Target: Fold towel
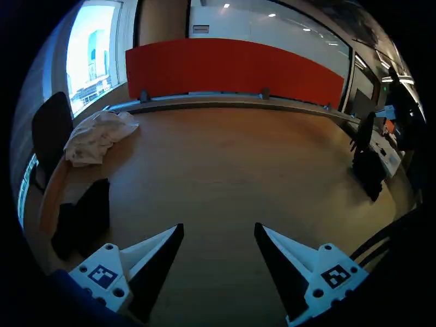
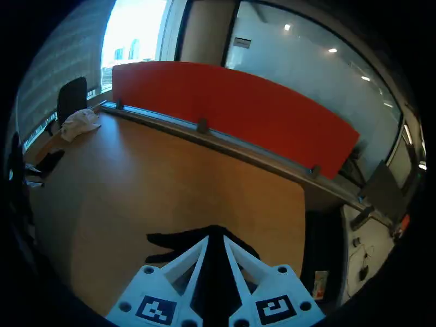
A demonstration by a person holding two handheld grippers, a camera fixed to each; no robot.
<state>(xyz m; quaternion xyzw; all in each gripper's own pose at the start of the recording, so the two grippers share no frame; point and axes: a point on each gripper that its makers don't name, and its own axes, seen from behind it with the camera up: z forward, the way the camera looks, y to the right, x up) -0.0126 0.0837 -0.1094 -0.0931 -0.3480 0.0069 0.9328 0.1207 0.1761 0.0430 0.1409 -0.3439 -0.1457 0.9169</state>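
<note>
Towel (image 1: 101, 136) crumpled at far table (image 1: 229, 158) corner; left fingers (image 1: 158, 256) apart, right fingers (image 2: 191, 261) together.

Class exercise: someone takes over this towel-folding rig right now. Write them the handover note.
Left gripper: jaws open, empty, above the bare wooden table.
Right gripper: jaws close together, with a dark thing at their tips; whether it is gripped cannot be told.
Towel: white, crumpled in a heap at the table's far left corner, apart from both grippers.
Done: nothing yet; the towel is unfolded.
Left: reach the towel, spread it flat, fold it.
</note>
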